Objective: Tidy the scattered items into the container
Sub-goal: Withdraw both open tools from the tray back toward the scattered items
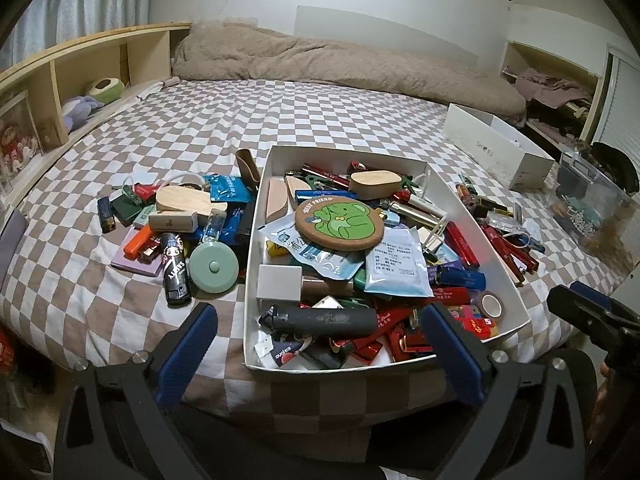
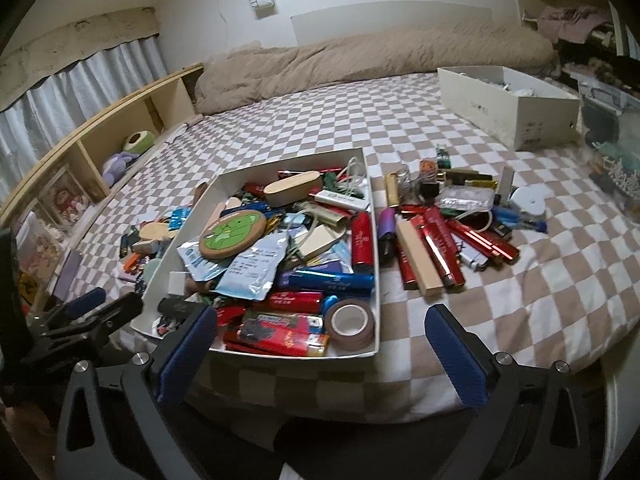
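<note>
A white cardboard container (image 1: 256, 240) (image 2: 372, 216) sits on the checkered bed, heaped with lighters, packets, a green cork coaster (image 1: 340, 220) and a tape roll (image 2: 352, 324). Left of it lies a scattered pile (image 1: 176, 220) with a mint round case (image 1: 214, 266) and a black can (image 1: 176, 268). Right of it lies another pile (image 2: 440, 232) of red lighters and small boxes. My left gripper (image 1: 318, 316) hangs open over the container's near end, nothing between its fingers. My right gripper (image 2: 322, 316) is open too, empty, above the container's near right corner.
A white shoe box (image 2: 508, 108) stands at the back right, a clear plastic bin (image 1: 592, 200) beside it. A beige duvet (image 1: 340, 64) lies along the far wall. A wooden shelf (image 1: 80, 64) with plush toys runs along the left. The bed's front edge is just below the grippers.
</note>
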The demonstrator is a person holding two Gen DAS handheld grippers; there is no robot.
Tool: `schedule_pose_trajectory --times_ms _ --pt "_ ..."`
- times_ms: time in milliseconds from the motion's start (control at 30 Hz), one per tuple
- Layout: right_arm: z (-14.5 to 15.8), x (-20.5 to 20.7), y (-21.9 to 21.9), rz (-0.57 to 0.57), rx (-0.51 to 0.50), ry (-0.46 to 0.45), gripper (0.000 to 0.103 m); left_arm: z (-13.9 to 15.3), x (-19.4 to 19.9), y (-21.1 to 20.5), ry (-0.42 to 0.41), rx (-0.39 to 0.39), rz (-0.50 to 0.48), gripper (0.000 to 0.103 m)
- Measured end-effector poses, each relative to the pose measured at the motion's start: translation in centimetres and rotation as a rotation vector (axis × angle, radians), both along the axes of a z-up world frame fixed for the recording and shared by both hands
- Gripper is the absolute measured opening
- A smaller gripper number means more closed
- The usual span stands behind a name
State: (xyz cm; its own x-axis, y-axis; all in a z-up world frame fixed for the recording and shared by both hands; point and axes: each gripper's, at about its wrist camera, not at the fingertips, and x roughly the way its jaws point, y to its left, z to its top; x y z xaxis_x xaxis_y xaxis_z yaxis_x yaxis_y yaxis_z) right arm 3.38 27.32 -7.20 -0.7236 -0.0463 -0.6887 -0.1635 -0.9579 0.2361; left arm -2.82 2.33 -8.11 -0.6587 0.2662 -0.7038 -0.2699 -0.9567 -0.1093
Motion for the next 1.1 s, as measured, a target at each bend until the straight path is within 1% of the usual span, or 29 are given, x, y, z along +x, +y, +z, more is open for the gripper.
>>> schedule_pose_trajectory --times_ms 167,333,467,733,900,1000,1100 --pt "-0.1 -0.1 0.6 -0.017 0.008 -0.002 0.103 0.2 -0.2 -0.1 0.003 0.000 0.003 0.103" --pt "-0.1 -0.2 1.0 -0.028 0.015 -0.007 0.103 0.2 -0.9 -0.6 -0.006 0.000 0.030 0.103" --pt "0.1 -0.5 1.6 -0.042 0.032 -0.006 0.103 0.3 -1.5 -1.1 -0.001 -0.015 0.047 0.103" --pt "0.5 -0.9 3.0 -0.074 0.046 -0.006 0.103 0.4 -2.9 -3.3 -0.001 -0.016 0.099 0.103" --pt "0.7 -1.0 4.5 -0.110 0.056 -0.009 0.103 0.5 -3.8 -4.8 -0.016 -0.037 0.142 0.103" --pt "0.5 -1.2 5.6 -0.131 0.059 -0.030 0.103 0.6 -4.2 -5.9 -0.010 -0.040 0.165 0.103" --pt "0.0 -1.4 6.5 -0.148 0.069 -0.056 0.103 0.4 -4.5 -6.9 -0.007 -0.060 0.191 0.103"
